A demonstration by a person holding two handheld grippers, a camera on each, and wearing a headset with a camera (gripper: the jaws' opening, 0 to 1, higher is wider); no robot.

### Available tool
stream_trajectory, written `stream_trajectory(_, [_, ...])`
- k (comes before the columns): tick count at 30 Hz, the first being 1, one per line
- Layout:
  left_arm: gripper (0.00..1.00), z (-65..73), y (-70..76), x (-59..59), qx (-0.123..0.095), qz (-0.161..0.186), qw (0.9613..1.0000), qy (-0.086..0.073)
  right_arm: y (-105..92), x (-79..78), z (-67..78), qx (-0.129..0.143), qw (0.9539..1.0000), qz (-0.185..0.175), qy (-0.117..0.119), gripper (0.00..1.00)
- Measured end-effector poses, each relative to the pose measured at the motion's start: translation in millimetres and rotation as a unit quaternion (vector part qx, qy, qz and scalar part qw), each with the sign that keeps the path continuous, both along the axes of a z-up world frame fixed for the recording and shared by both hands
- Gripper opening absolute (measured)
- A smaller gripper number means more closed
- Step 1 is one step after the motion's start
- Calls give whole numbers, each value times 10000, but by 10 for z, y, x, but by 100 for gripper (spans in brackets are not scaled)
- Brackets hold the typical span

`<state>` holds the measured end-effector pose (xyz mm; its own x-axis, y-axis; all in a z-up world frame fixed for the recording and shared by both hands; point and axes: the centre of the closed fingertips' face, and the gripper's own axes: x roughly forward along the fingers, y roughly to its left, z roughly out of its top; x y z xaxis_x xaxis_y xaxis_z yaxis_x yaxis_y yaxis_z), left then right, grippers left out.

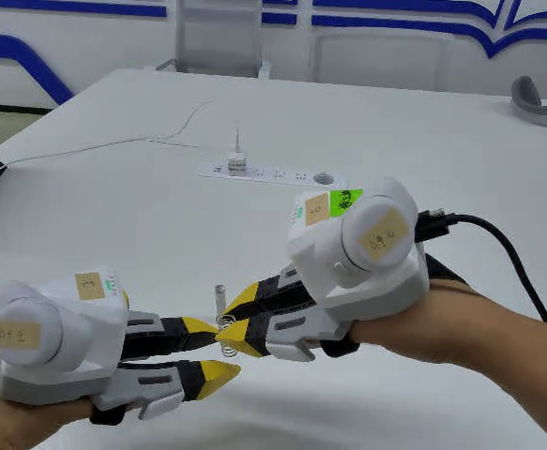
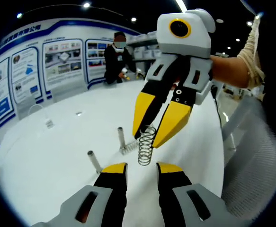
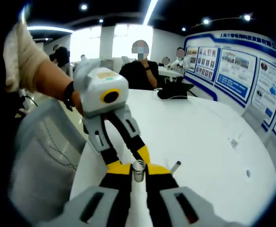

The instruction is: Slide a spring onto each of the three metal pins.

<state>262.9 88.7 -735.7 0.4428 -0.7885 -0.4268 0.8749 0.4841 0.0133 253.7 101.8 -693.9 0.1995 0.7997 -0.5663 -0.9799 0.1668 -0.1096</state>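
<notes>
1. While the right gripper (image 2: 146,140) has its jaws closed on the upper end of the spring (image 2: 146,152), which hangs clear of the table (image 2: 48,158), the grip should stay light so the coils don't buckle.
2. The left gripper (image 2: 141,167) has its jaws parted and holds nothing. The spring's loose lower end sits just ahead of their tips, so they could steady it.
3. The nearer pin (image 2: 94,161) and the farther pin (image 2: 121,137) stand upright just beside the spring. Centre its open end over one tip, then lower it straight.
4. A tilted spring would likely snag on the pin's rim.
</notes>
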Motion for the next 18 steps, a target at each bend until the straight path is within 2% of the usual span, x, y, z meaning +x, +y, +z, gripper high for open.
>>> stream_trajectory(6, [31, 23, 103, 40, -112, 221, 9997, -9, -2, 68, 33, 58, 9999, -97, -12, 12])
stream_trajectory(18, [43, 67, 199, 85, -280, 500, 9984, -27, -12, 284, 154, 260, 9985, -477, -108, 12])
